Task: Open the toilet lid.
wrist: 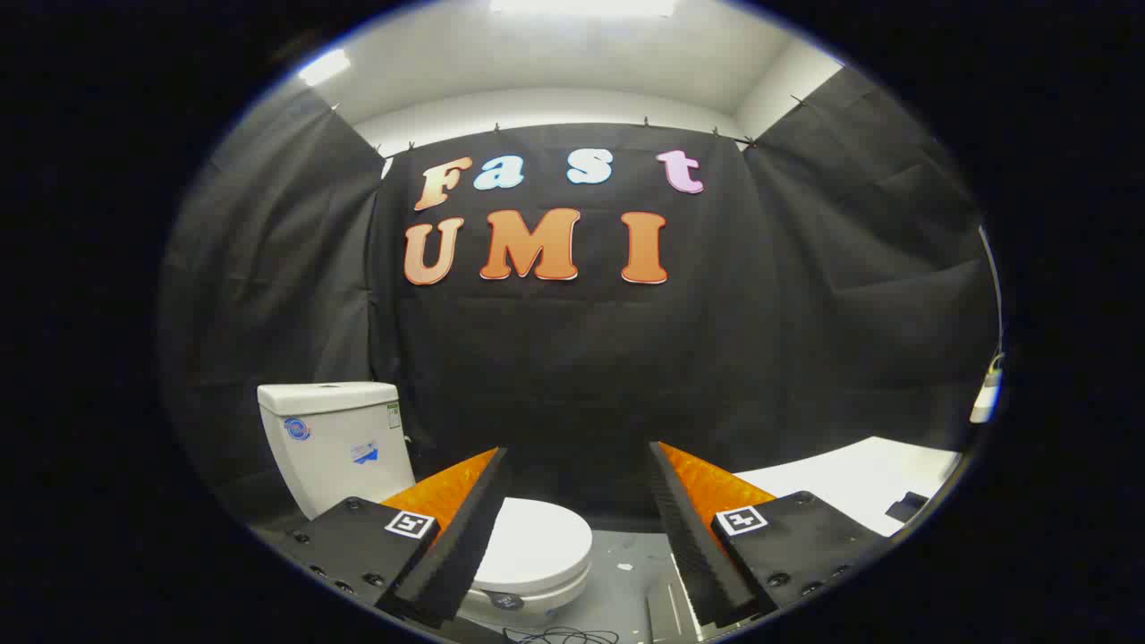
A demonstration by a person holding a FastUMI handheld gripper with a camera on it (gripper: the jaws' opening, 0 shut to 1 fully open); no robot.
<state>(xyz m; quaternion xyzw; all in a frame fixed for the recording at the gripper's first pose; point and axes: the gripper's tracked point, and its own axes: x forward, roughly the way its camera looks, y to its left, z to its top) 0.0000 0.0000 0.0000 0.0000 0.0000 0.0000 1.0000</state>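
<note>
Ahead of your hand-held gripper, seen along its own fingers, the jaws stand wide apart with nothing between them, so the tool is released and free to approach. Your left finger partly covers the near side of the toilet lid, which lies flat and closed on the bowl, low and a little to the left of the gap. The lid is beyond the fingertips and not touched. Behind it the white tank stands upright against the black cloth wall, which means the hinge is probably at the far end and the free edge faces you. That suits a lift from the front rim. To the right, a white counter sits well apart from the toilet. Loose cables lie on the grey floor just below, so watch them as you lower the tool.
</note>
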